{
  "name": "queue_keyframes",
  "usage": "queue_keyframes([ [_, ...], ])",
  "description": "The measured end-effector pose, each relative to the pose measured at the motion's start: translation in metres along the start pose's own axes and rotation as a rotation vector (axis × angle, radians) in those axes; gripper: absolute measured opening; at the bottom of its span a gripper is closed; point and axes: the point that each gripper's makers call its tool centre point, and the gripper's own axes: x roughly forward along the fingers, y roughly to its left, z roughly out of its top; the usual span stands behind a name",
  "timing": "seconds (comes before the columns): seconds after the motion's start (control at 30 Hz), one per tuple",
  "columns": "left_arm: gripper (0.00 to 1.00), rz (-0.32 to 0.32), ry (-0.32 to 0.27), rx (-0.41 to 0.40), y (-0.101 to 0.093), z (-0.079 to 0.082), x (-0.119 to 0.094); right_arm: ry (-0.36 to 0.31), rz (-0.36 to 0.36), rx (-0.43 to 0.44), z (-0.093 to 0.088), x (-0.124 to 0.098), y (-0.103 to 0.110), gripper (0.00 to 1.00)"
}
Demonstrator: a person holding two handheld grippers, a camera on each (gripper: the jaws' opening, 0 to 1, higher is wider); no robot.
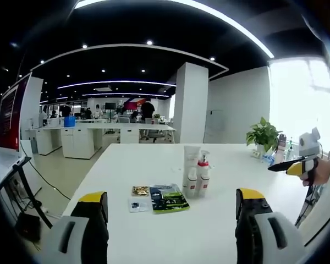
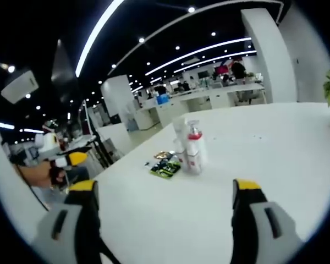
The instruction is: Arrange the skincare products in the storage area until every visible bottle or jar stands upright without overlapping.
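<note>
Skincare bottles (image 1: pixel 197 171) stand upright on the white desk (image 1: pixel 154 159), with flat sachets (image 1: pixel 159 198) lying just beside them. The left gripper (image 1: pixel 170 220) and right gripper (image 2: pixel 168 212) both hover with jaws wide apart, holding nothing.

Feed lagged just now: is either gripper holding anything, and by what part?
Nothing is held. Left gripper and right gripper both have open, empty jaws above the white table, short of the white red-collared pump bottle.

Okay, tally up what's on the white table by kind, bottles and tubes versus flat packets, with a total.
Upright containers: 3, a tall white tube, a red-collared pump bottle and a small white bottle.
Flat packets: 3, a dark green packet, a gold sachet and a small pale sachet.
Total: 6
</note>
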Motion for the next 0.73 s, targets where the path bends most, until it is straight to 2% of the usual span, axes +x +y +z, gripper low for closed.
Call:
queue_keyframes([
  [0.33, 1.0, -0.012, 0.015, 0.019, -0.006, -0.005, 0.008, -0.008, -0.026, 0.001, 0.0, -0.005, -0.008, 0.99],
  [0.43, 1.0, -0.016, 0.02, 0.025, -0.007, -0.005, 0.013, -0.003, -0.071, -0.037, -0.003, -0.006, -0.017, 0.99],
  [0.57, 1.0, -0.018, 0.022, 0.032, -0.008, -0.003, 0.016, 0.013, -0.073, -0.037, -0.01, -0.001, -0.017, 0.99],
  [0.73, 1.0, -0.018, 0.017, 0.038, -0.009, -0.001, 0.018, 0.014, -0.068, -0.039, -0.01, 0.002, -0.017, 0.99],
])
